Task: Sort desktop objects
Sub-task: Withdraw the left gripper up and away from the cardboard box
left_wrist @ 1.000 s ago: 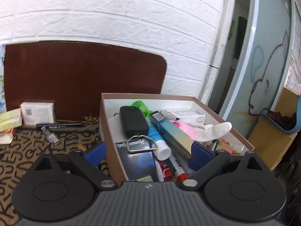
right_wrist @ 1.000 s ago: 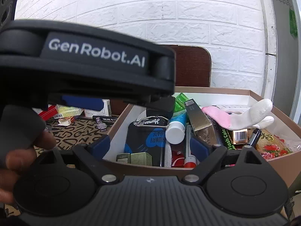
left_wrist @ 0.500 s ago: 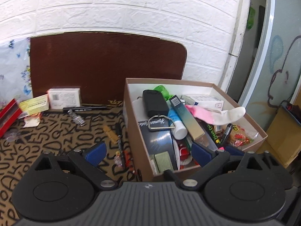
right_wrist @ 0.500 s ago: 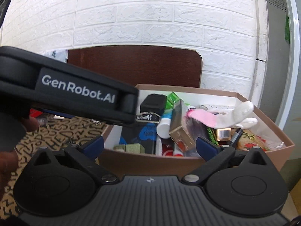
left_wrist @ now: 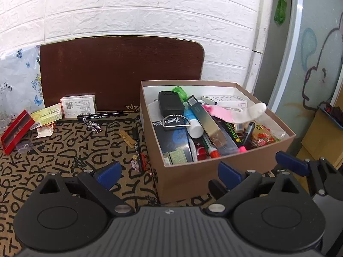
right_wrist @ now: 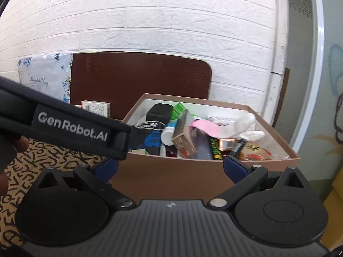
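A brown cardboard box [left_wrist: 188, 177] stands on the patterned table, full of small items: a black case [left_wrist: 170, 103], a long teal-gold box [left_wrist: 203, 117], a pink-white sock [left_wrist: 233, 112]. Loose items lie left of it: a black pen [left_wrist: 137, 145], a clothespin [left_wrist: 127, 138], a white carton [left_wrist: 77, 105], a red case [left_wrist: 16, 131]. My left gripper [left_wrist: 169, 172] is open and empty, in front of the box's near left corner. My right gripper [right_wrist: 171, 166] is open and empty, before the box's [right_wrist: 171, 175] near wall. The left gripper's body [right_wrist: 70, 128] crosses the right wrist view.
A dark brown board [left_wrist: 120, 72] leans on the white brick wall behind the table. A floral bag [left_wrist: 17, 85] stands at far left. The table's edge and a yellow carton [left_wrist: 321, 139] on the floor are to the right of the box.
Both grippers have pulled back and up from the box. More of the table and loose items to the left shows. Both stay open and empty.
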The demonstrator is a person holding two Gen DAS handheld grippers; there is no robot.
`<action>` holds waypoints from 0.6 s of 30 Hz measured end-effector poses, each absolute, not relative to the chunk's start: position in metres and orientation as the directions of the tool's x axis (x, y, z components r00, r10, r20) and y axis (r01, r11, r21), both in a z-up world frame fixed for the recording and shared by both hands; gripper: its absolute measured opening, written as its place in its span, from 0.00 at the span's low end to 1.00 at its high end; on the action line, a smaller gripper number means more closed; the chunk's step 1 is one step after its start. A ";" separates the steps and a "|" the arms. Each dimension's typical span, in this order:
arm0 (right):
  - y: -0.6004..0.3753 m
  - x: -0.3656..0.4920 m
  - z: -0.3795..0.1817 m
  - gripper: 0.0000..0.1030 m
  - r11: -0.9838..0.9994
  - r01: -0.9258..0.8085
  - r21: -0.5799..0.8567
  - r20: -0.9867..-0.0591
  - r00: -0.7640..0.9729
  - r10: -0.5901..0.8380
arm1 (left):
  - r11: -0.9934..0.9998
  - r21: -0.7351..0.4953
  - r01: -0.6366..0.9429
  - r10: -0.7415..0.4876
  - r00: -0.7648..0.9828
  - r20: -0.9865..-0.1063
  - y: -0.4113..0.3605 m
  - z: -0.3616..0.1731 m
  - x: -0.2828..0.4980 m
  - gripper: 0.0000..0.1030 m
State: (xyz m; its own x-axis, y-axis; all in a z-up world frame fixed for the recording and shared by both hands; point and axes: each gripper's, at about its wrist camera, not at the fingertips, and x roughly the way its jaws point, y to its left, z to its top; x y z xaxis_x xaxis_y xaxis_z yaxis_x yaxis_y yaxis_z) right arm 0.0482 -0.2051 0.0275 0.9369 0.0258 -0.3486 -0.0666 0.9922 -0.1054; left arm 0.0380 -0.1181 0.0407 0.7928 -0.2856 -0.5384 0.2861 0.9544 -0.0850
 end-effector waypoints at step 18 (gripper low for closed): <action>-0.231 0.003 0.027 0.98 0.990 0.074 -0.124 -0.365 0.924 -0.115 | 0.922 -0.046 0.385 -0.349 0.773 -0.530 -0.156 0.042 -0.001 0.97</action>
